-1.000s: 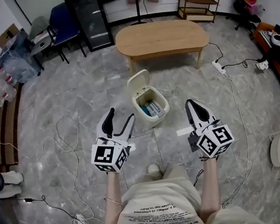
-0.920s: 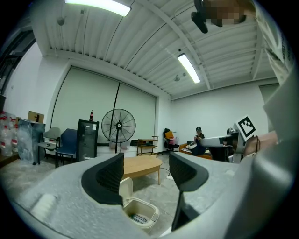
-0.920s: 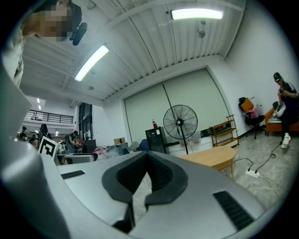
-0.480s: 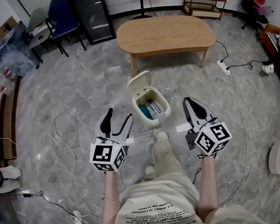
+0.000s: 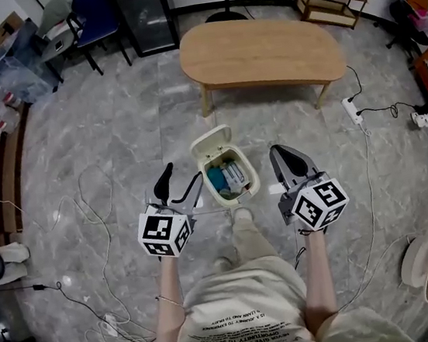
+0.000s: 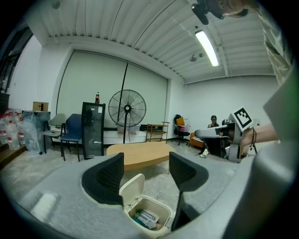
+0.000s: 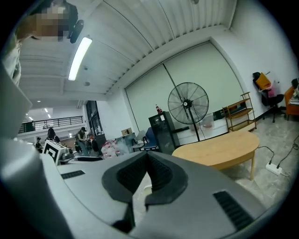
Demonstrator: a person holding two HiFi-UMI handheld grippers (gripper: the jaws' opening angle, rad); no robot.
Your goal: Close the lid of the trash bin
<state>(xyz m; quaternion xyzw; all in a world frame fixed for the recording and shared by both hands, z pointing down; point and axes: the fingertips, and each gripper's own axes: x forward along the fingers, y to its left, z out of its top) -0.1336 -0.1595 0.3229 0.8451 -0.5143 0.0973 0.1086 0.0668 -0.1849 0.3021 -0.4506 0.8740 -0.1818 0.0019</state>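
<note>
A cream trash bin (image 5: 228,178) stands on the marble floor with its lid (image 5: 210,142) tipped up at the far-left side; packets lie inside. My left gripper (image 5: 182,176) is open, just left of the bin's near edge. My right gripper (image 5: 284,155) is shut with nothing in it, a little right of the bin. In the left gripper view the open bin (image 6: 150,218) and its raised lid (image 6: 132,186) sit between and below the spread jaws of the left gripper (image 6: 145,172). In the right gripper view the right gripper (image 7: 147,172) has its jaws pressed together.
An oval wooden table (image 5: 261,52) stands just beyond the bin. Cables (image 5: 94,213) trail over the floor at left, and a power strip (image 5: 352,109) lies at right. My shoe (image 5: 242,216) is right behind the bin. A chair (image 5: 96,17) and a standing fan (image 6: 127,108) are farther back.
The person has stepped forward, so the bin is nearer and now lies between the two grippers. Both grippers moved ahead with the body; their jaws did not change.
</note>
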